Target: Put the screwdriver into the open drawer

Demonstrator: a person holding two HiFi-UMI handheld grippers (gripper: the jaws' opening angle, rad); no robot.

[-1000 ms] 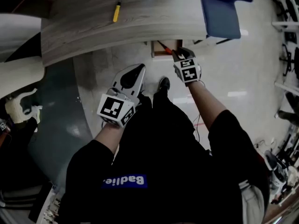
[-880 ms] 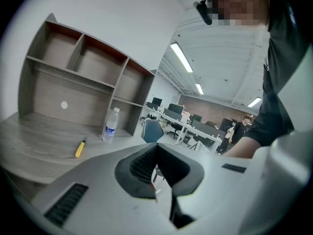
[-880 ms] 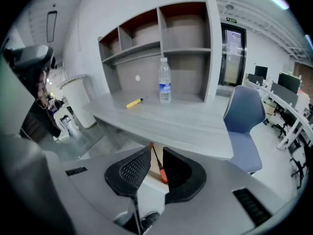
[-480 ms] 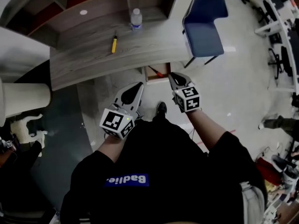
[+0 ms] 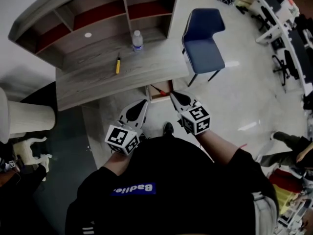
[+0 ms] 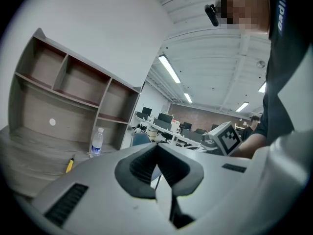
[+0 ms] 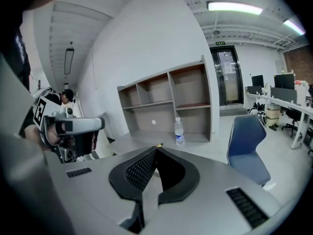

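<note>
Head view, looking steeply down at a person standing before a curved wooden counter [image 5: 88,77] with a shelf unit [image 5: 98,18] along its far edge. An open drawer [image 5: 152,96] juts from under the counter's near edge, at 12 o'clock from the person's shoe. A red screwdriver [image 5: 159,91] lies inside it. Its long axis runs diagonally from 10 o'clock to 4 o'clock, with the red handle at the 4 o'clock end and the thin shaft apparently pointing to 10 o'clock; it is very small in the picture.

A yellow screwdriver [image 5: 117,65] lies on the counter top at 10 o'clock from the drawer, almost along the 12-to-6 line, with its dark end toward 12 o'clock. A water bottle [image 5: 137,41] stands at 1 o'clock from it. A blue chair [image 5: 203,45] stands at 2 o'clock from the drawer.

The left gripper [image 5: 143,103] is closed with nothing in it, at 8 o'clock from the drawer. The right gripper [image 5: 172,94] is at 3 o'clock from the drawer; its jaws have just been closing and now meet on nothing.

A second ago the right gripper was down at the drawer, right beside the red screwdriver. Both grippers now sit higher and clear of it. The camera has risen too, so the shelf unit and more floor show.
</note>
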